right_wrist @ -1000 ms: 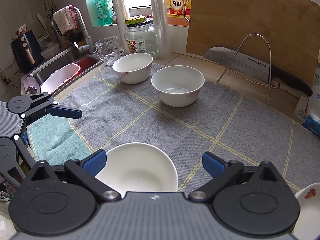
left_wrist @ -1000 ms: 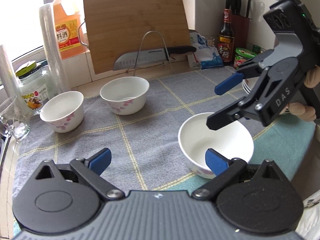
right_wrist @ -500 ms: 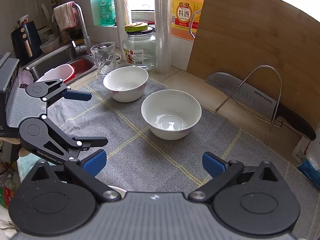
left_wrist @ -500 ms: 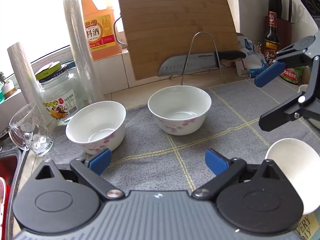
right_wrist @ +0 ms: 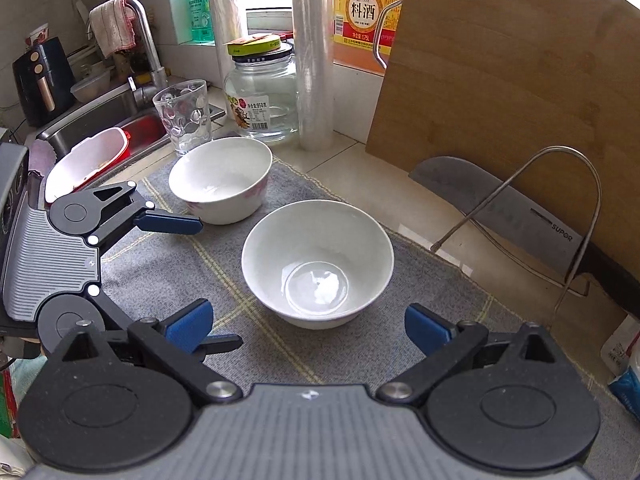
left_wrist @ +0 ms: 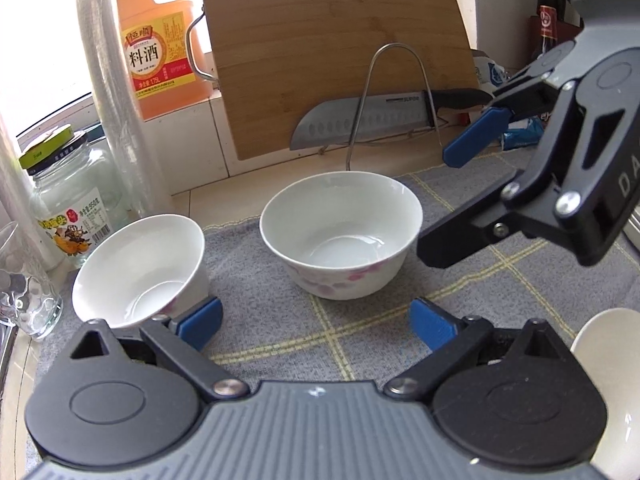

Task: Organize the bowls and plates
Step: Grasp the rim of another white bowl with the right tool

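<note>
Two white bowls with pink flower prints stand on a grey mat [left_wrist: 360, 320]. The middle bowl [left_wrist: 340, 236] also shows in the right wrist view [right_wrist: 318, 264]. The left bowl [left_wrist: 140, 270] stands by the left gripper's left finger; it also shows in the right wrist view [right_wrist: 220, 180]. A third white bowl [left_wrist: 608, 360] sits at the lower right edge. My left gripper [left_wrist: 316, 322] is open and empty, just short of the middle bowl. My right gripper [right_wrist: 308, 326] is open and empty, close before that bowl; it shows in the left wrist view [left_wrist: 444, 208] right of the bowl.
A bamboo cutting board [left_wrist: 340, 48] leans at the back, with a knife [left_wrist: 368, 120] on a wire stand. A glass jar [left_wrist: 68, 196], a film roll [left_wrist: 116, 92], an oil bottle [left_wrist: 160, 40] and a glass [right_wrist: 182, 116] stand left. A sink [right_wrist: 92, 132] lies beyond.
Both grippers have moved forward toward the two far bowls, which now look larger and closer. The near bowl has slid to the left wrist view's lower right edge. Both stayed open.
</note>
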`<state>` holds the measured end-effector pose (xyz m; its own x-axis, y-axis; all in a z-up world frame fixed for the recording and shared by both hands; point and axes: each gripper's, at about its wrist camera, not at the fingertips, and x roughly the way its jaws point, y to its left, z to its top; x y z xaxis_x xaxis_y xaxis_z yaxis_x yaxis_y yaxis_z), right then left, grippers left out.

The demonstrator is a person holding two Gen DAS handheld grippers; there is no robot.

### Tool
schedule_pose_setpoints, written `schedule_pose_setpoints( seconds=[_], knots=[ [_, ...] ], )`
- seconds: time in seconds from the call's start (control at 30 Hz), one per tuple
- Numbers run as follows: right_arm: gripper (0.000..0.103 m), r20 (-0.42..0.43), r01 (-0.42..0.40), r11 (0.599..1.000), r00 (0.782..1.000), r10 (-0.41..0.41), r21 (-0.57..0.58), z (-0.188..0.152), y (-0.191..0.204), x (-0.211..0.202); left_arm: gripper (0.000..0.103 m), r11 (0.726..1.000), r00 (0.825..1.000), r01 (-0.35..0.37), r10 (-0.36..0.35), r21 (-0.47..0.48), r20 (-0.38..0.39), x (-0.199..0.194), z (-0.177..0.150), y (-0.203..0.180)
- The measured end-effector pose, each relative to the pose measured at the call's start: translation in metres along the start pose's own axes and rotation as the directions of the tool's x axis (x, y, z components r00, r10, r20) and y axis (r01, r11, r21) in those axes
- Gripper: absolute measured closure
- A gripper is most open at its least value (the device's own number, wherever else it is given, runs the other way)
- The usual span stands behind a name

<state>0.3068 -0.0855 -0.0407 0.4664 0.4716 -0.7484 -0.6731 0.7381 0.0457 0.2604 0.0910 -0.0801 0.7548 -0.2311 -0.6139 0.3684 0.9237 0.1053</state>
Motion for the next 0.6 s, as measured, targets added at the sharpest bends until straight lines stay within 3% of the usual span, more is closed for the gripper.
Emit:
schedule_pose_setpoints(
  seconds=[0.6],
  knots=[
    [0.001,-0.024,-0.073,0.996,0.997,0.074,0.06,0.027,-0.029,0.056,0.007,0.998,0.998,0.061,-0.061,-0.027,0.028,0.025,0.013,-0.003]
  ],
)
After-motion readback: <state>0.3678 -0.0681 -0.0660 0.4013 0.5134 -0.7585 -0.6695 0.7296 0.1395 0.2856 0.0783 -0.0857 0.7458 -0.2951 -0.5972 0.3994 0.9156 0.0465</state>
